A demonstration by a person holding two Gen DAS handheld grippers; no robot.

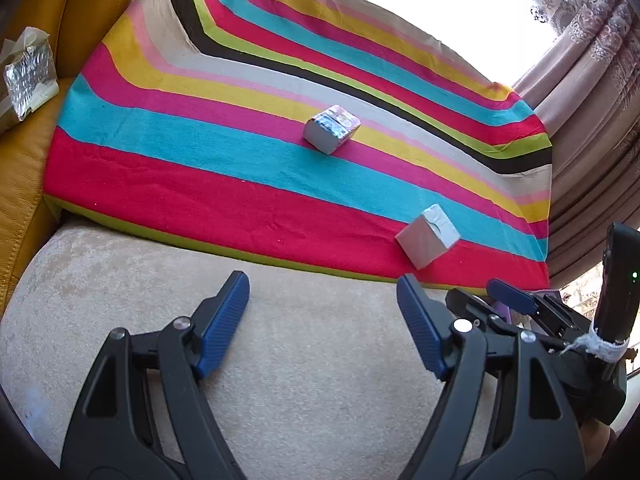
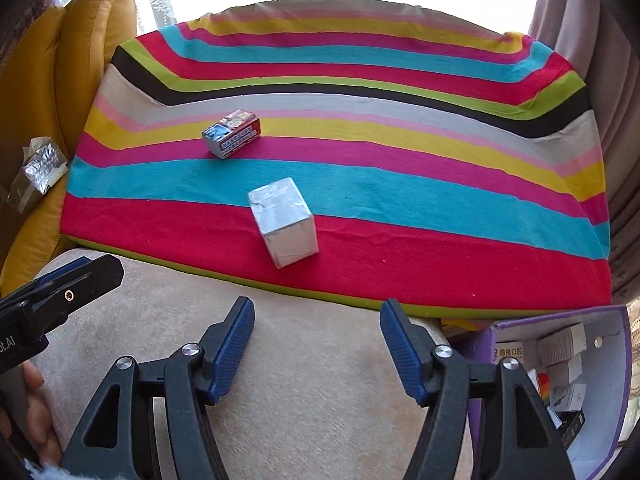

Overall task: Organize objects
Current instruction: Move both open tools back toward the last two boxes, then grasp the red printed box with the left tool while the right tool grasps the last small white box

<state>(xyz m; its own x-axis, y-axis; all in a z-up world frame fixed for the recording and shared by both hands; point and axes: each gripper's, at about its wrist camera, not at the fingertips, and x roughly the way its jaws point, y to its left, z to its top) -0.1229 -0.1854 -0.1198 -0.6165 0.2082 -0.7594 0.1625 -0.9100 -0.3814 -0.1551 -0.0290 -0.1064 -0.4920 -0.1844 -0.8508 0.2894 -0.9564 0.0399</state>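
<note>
Beige upholstery (image 2: pixel 320 380) lies nearest us, and over it both our grippers hang with jaws spread and nothing between the blue pads: the left gripper (image 1: pixel 322 320) and the right gripper (image 2: pixel 316 344). Just beside our right gripper, low at the edge, sits a purple box (image 2: pixel 600 360) with small cartons inside. Beyond the beige edge spreads the striped cloth (image 2: pixel 440 264). On its red band stands a silver box (image 2: pixel 286 224); farther off, well apart, a printed box (image 2: pixel 232 133) lies across the yellow and magenta stripes. Off to the left, a foil-wrapped packet (image 1: pixel 28 76) rests on the mustard leather cushion (image 1: pixel 24 200).
</note>
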